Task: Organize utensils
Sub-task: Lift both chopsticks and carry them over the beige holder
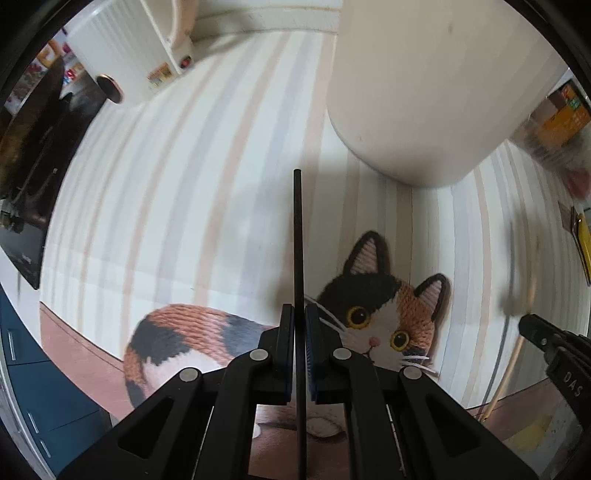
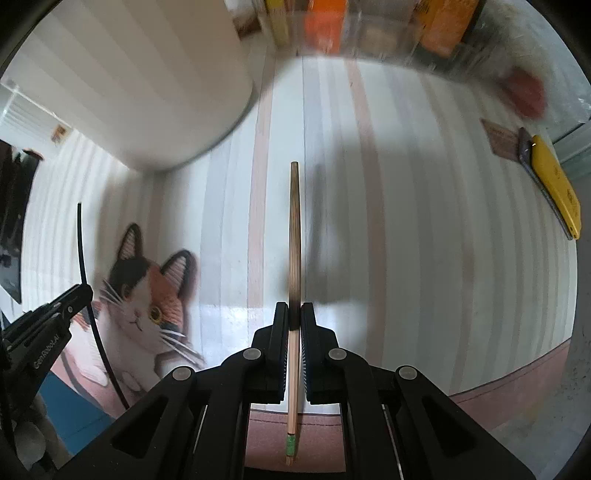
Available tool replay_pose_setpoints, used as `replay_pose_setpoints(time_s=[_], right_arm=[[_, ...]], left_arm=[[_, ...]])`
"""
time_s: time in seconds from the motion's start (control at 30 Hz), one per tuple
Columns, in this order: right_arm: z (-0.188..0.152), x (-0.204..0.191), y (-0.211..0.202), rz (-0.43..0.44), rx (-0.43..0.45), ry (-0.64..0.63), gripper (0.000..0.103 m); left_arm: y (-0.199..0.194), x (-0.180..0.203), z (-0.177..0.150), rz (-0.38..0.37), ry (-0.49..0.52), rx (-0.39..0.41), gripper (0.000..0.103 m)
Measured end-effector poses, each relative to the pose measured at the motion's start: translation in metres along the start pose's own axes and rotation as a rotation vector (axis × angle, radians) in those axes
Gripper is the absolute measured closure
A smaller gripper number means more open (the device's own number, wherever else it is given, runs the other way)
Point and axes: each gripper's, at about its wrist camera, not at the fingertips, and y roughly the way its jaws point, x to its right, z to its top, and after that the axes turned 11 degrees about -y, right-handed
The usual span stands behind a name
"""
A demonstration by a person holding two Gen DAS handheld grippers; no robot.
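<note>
My left gripper (image 1: pixel 299 314) is shut on a thin black chopstick (image 1: pixel 297 236) that runs straight ahead over the striped mat (image 1: pixel 166 184). My right gripper (image 2: pixel 294 312) is shut on a wooden chopstick (image 2: pixel 294 229) with a dark tip and a green band near its back end. Both hang above the mat. A tall cream-white holder (image 1: pixel 436 85), also seen as the holder (image 2: pixel 140 74) in the right wrist view, stands just beyond. The right gripper (image 1: pixel 546 336) shows at the right edge of the left wrist view, and the left gripper (image 2: pixel 55 306) with its black chopstick (image 2: pixel 86 280) at the left of the right wrist view.
The mat bears a calico cat picture (image 1: pixel 384 317). A white ribbed appliance (image 1: pixel 122 48) stands far left beside a dark stovetop (image 1: pixel 33 155). Orange and yellow packets (image 2: pixel 443 26) line the back. A yellow flat object (image 2: pixel 554 184) lies at the right.
</note>
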Motion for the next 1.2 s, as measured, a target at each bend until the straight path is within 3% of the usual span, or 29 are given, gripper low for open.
replay_pose_setpoints(time_s=[0.5,0.9,1.2], right_arm=[[-0.011,0.002,-0.071,-0.011,0.211,-0.018,0.096],[0.007,-0.013,-0.121,0.028,0.329,-0.047,0.096],[0.031,-0.013,-0.191,0.05,0.472,-0.073,0.096]], left_arm=[[-0.077,-0.006,0.009,-0.026,-0.03,0.194,0.1],[-0.131,0.008,0.017,-0.072,-0.027,0.288,0.1],[-0.201,0.008,0.038,-0.145,-0.044,0.428,0.1]])
